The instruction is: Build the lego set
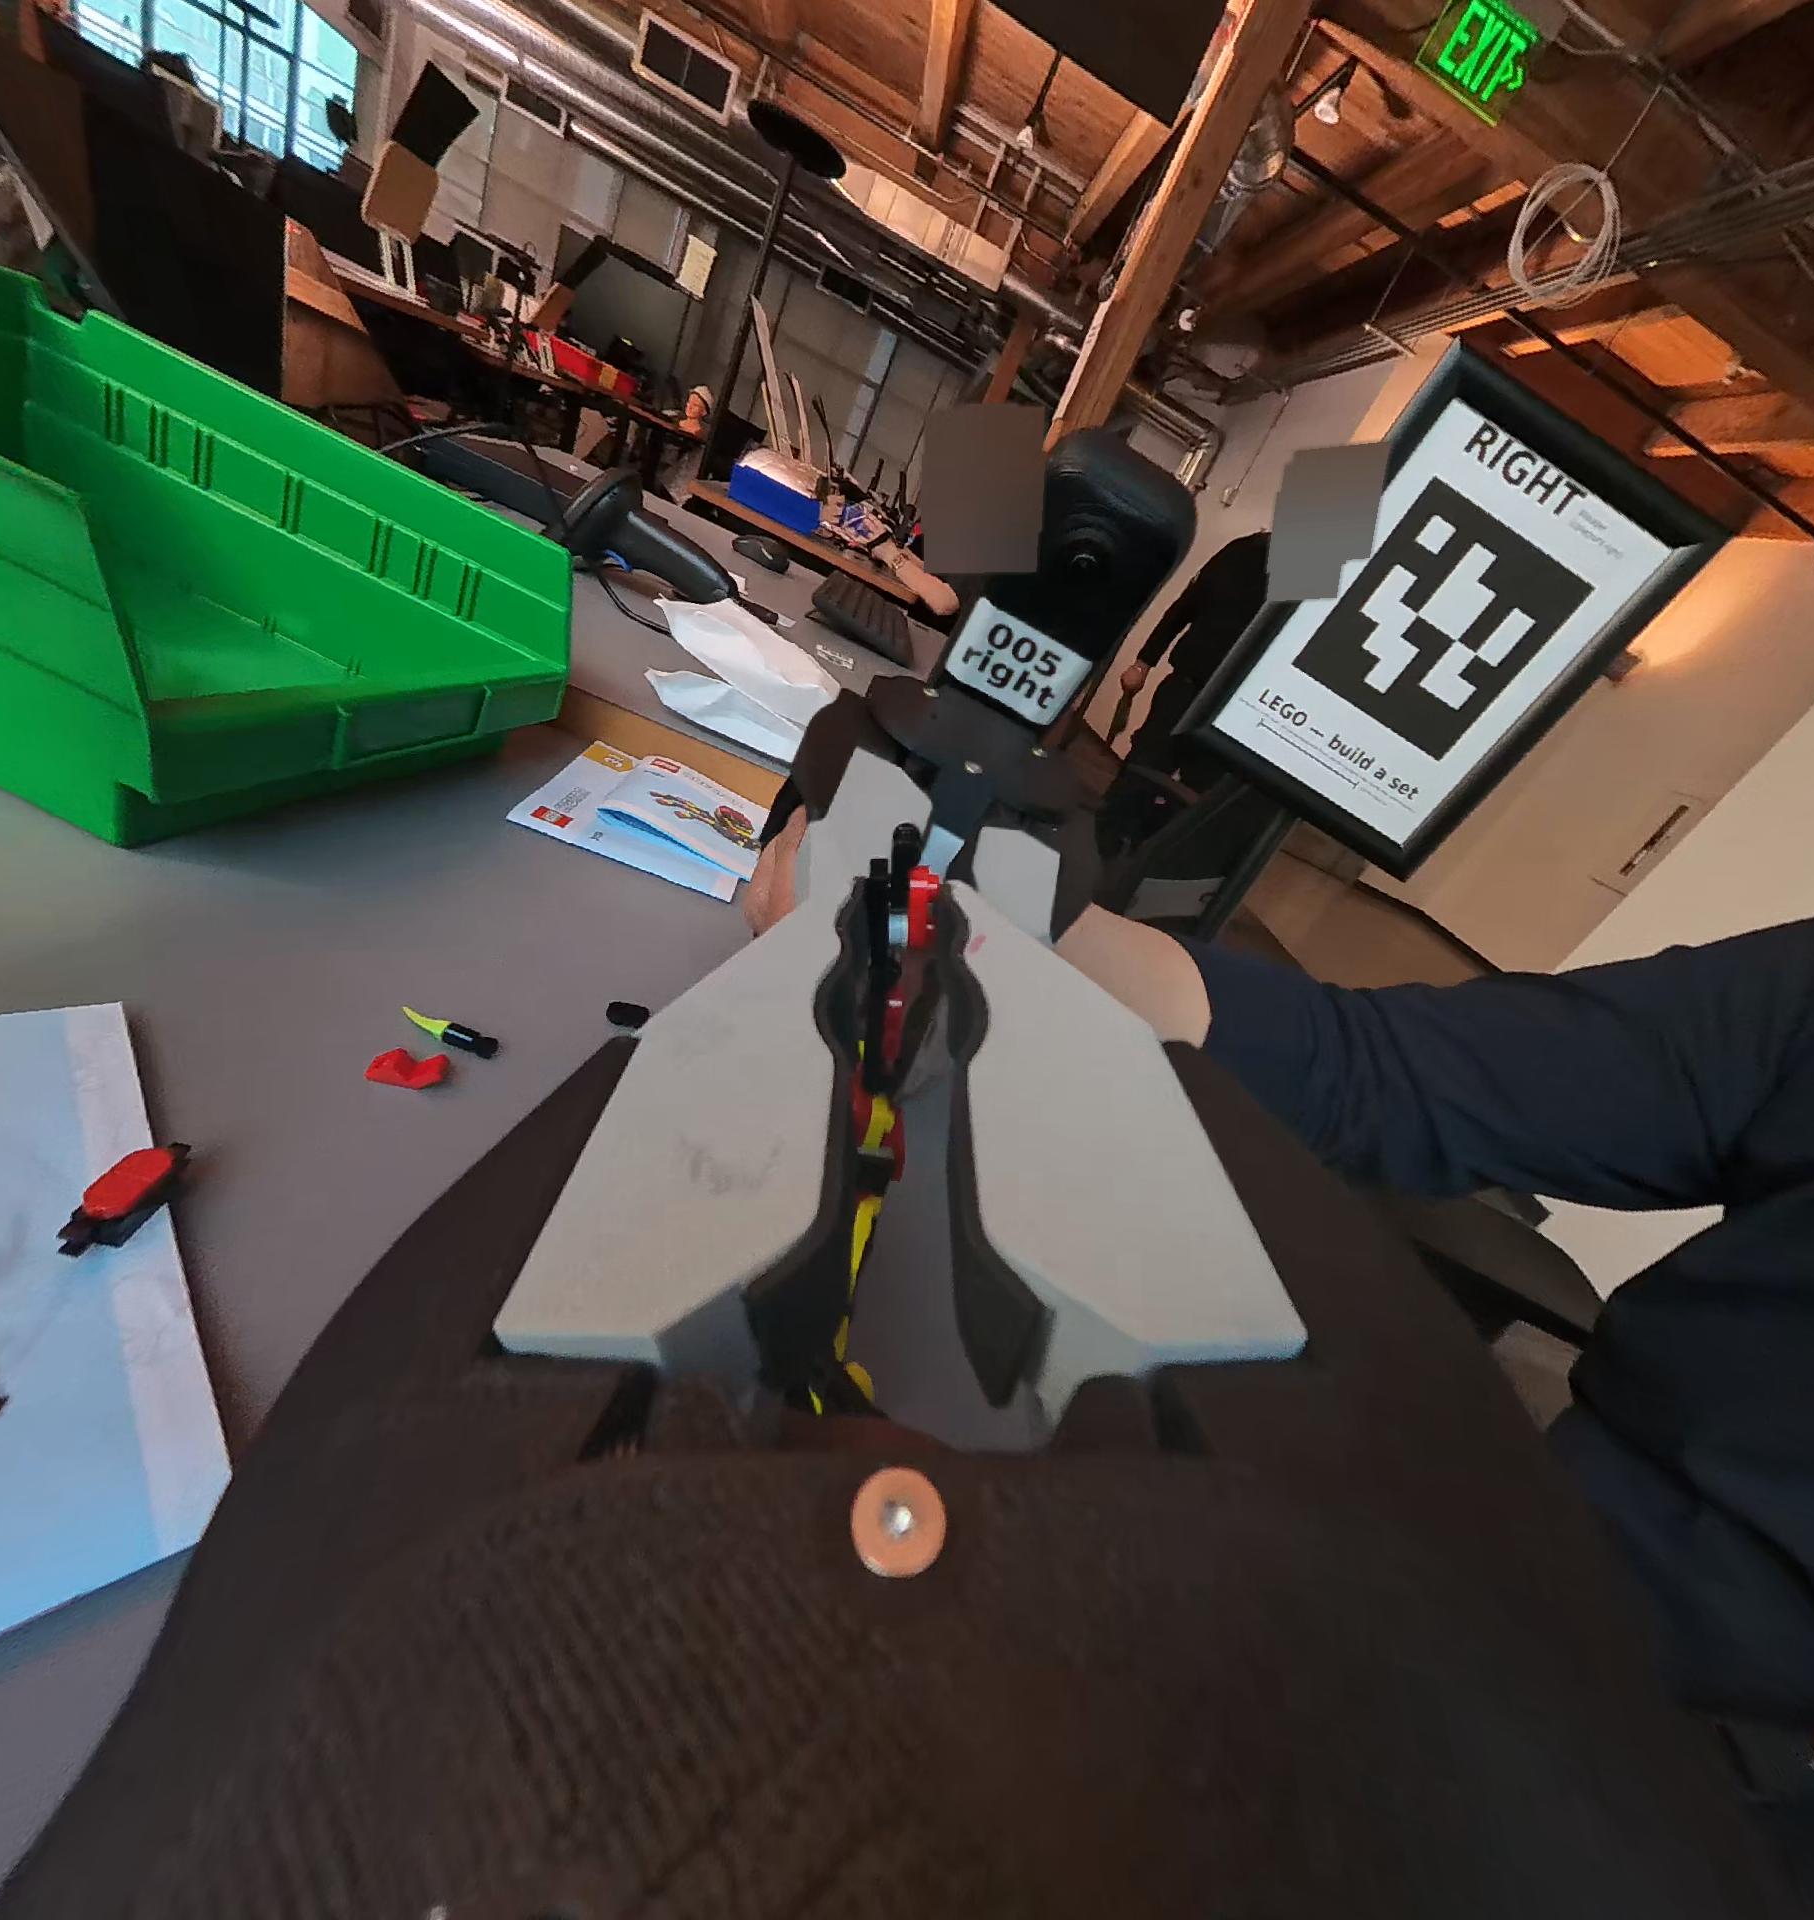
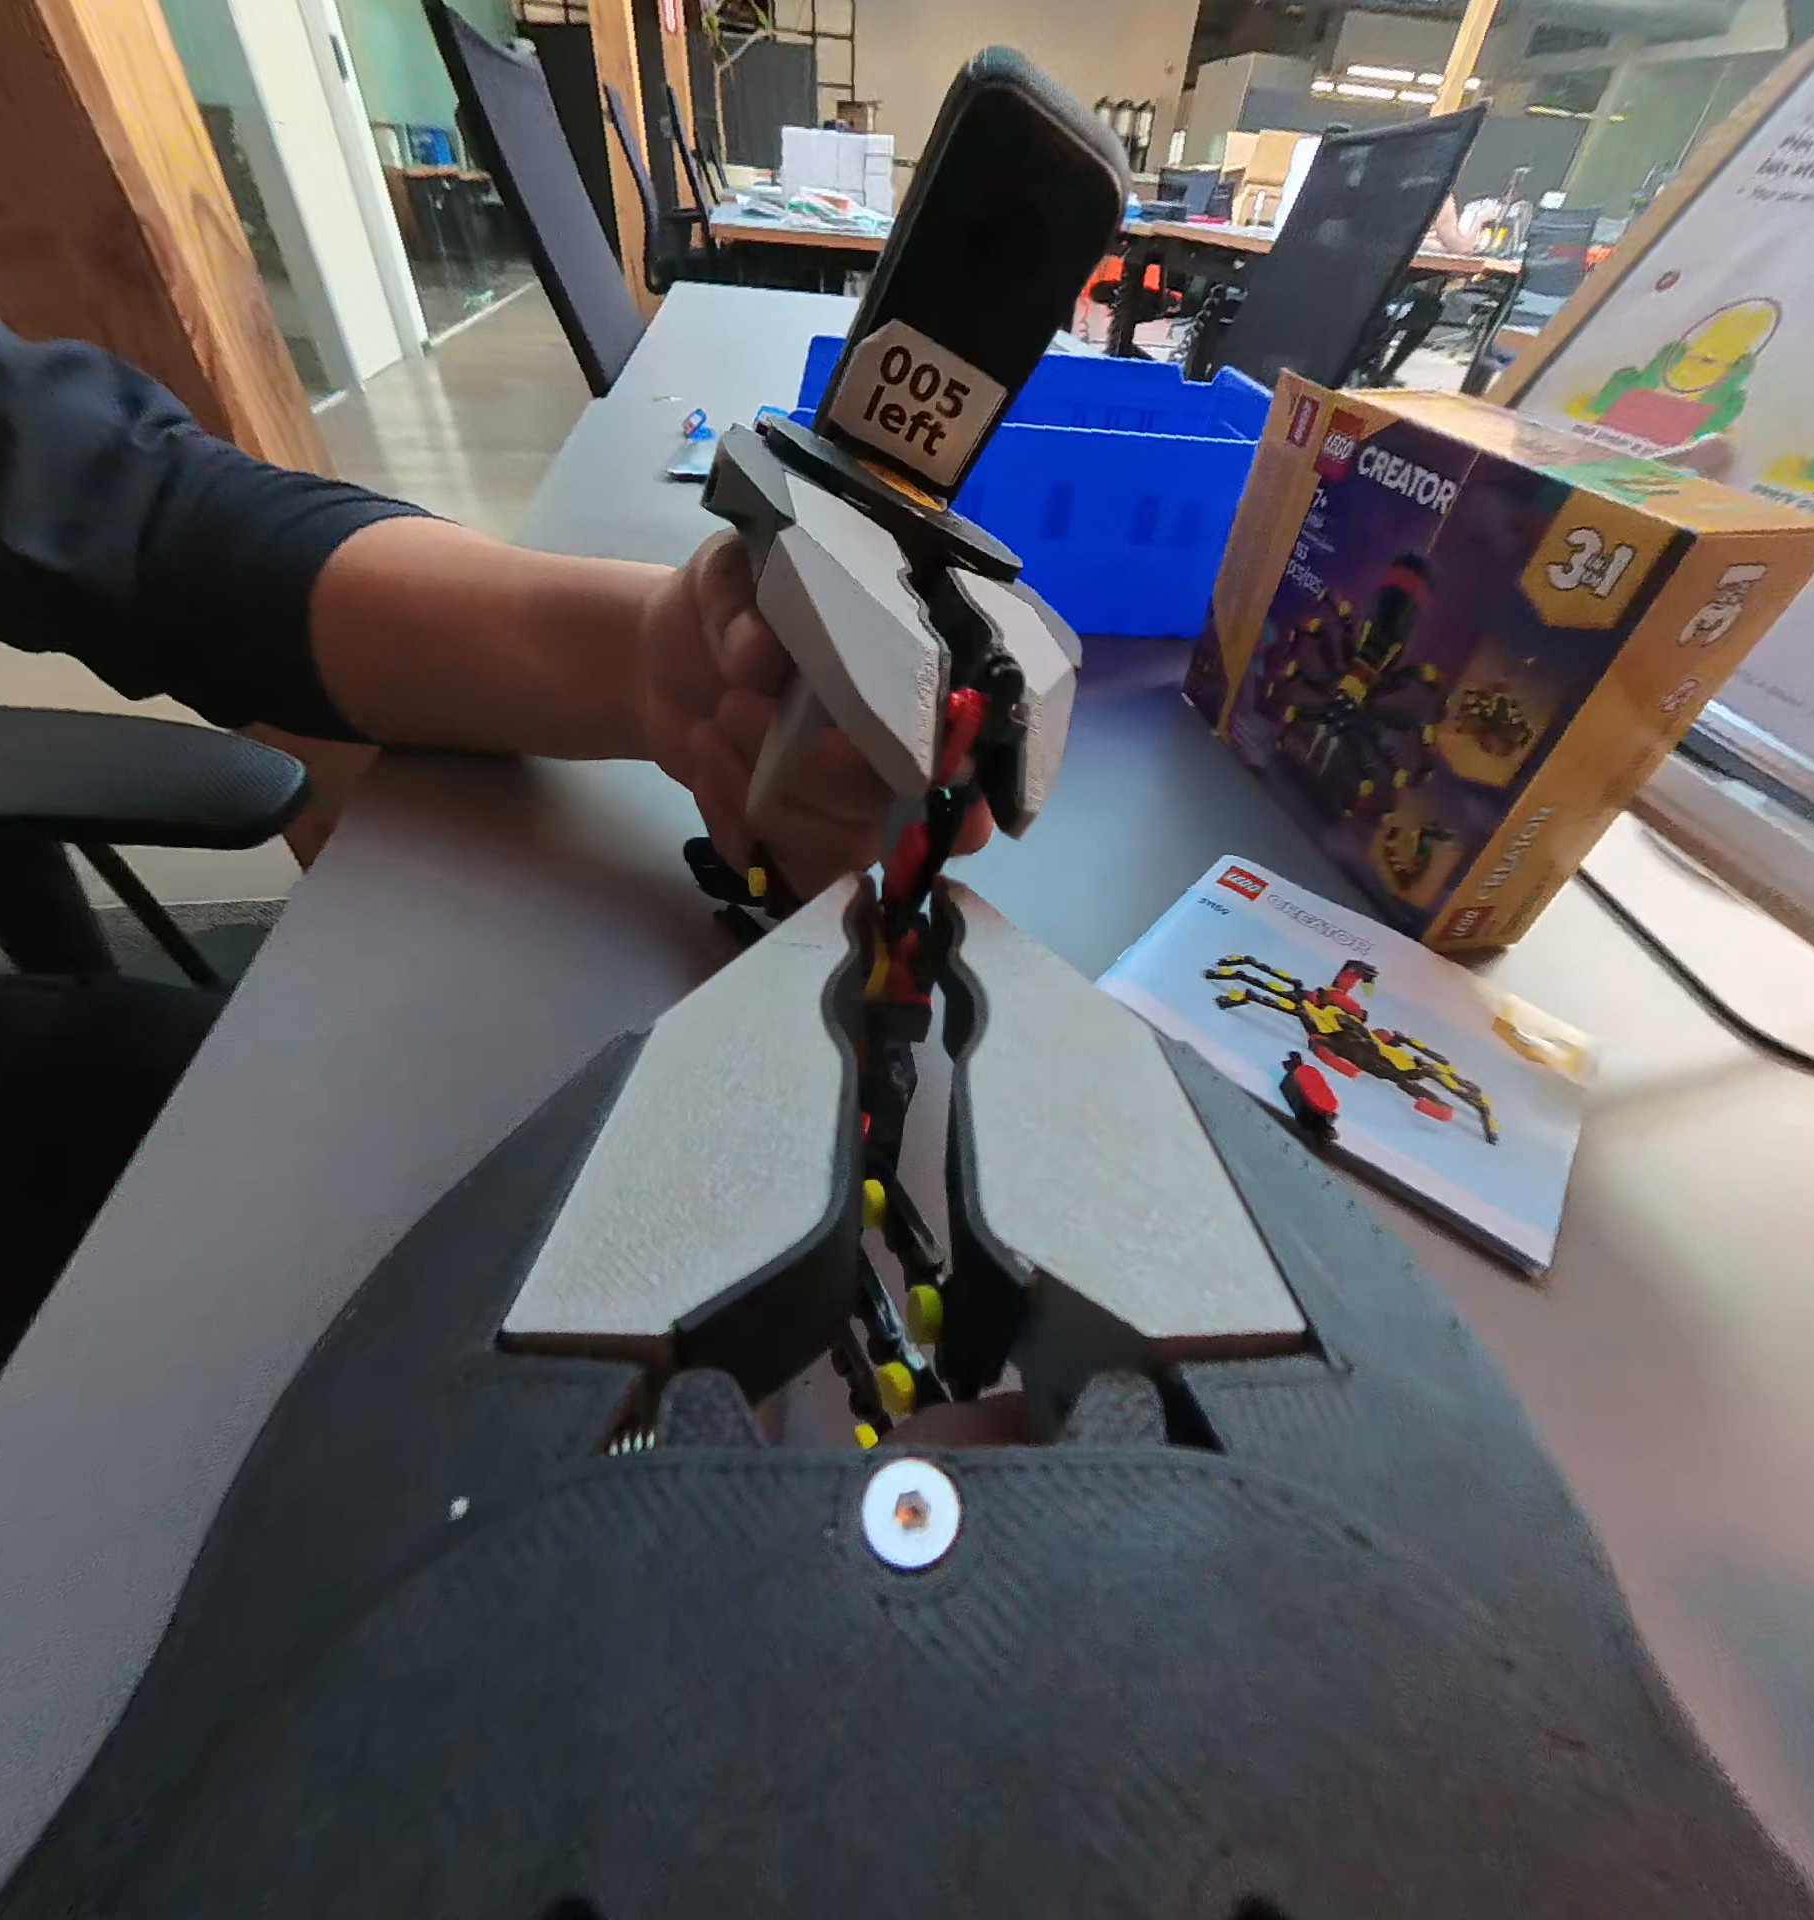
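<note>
Grey table [image 2: 467, 1039] | both fingers clamp one brick model [image 2: 908, 966] | edge left, open middle

Workshop w/ wood ceiling beams [image 1: 1183, 208], green exit sign [image 1: 1483, 52] and bright window [image 1: 228, 73]. Grey table [image 1: 290, 914]; black office chairs [image 2: 529, 197] beyond.

Both grippers, left gripper [image 1: 903, 914] and right gripper [image 2: 898, 904], meet tip to tip, fingers nearly closed.

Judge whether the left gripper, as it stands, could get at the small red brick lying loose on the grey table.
Probably not: the left gripper is shut on the brick model. The red brick lies uncovered, nothing around it.
</note>
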The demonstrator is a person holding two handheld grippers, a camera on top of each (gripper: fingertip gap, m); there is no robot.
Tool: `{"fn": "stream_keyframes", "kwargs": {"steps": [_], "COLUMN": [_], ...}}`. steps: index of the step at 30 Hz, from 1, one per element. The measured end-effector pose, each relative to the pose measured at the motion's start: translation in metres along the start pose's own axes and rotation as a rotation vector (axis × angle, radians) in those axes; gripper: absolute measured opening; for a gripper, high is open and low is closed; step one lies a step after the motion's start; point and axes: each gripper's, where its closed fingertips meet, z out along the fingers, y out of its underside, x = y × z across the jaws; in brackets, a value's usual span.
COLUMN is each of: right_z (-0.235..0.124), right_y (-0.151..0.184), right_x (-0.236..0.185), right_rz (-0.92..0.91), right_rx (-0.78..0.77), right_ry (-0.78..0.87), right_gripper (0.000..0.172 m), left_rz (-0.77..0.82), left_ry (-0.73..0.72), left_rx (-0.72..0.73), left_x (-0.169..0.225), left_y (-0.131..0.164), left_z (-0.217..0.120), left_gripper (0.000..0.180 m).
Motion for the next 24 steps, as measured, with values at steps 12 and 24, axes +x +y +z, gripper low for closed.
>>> {"fn": "stream_keyframes", "kwargs": {"steps": [12, 24], "right_z": [-0.012, 0.0], "right_y": [-0.018, -0.009], "right_x": [0.014, 0.01], "right_rz": [0.125, 0.196], "right_rx": [0.135, 0.071], "right_ry": [0.003, -0.025], "right_gripper": [0.003, 0.003], "left_rz": [0.059, 0.086], "left_ry": [-0.123, -0.088], "left_rx": [0.04, -0.118], "left_x": [-0.018, -0.01], "left_y": [-0.015, 0.011], "left_z": [-0.015, -0.009], "left_gripper": [0.012, 0.02]}}
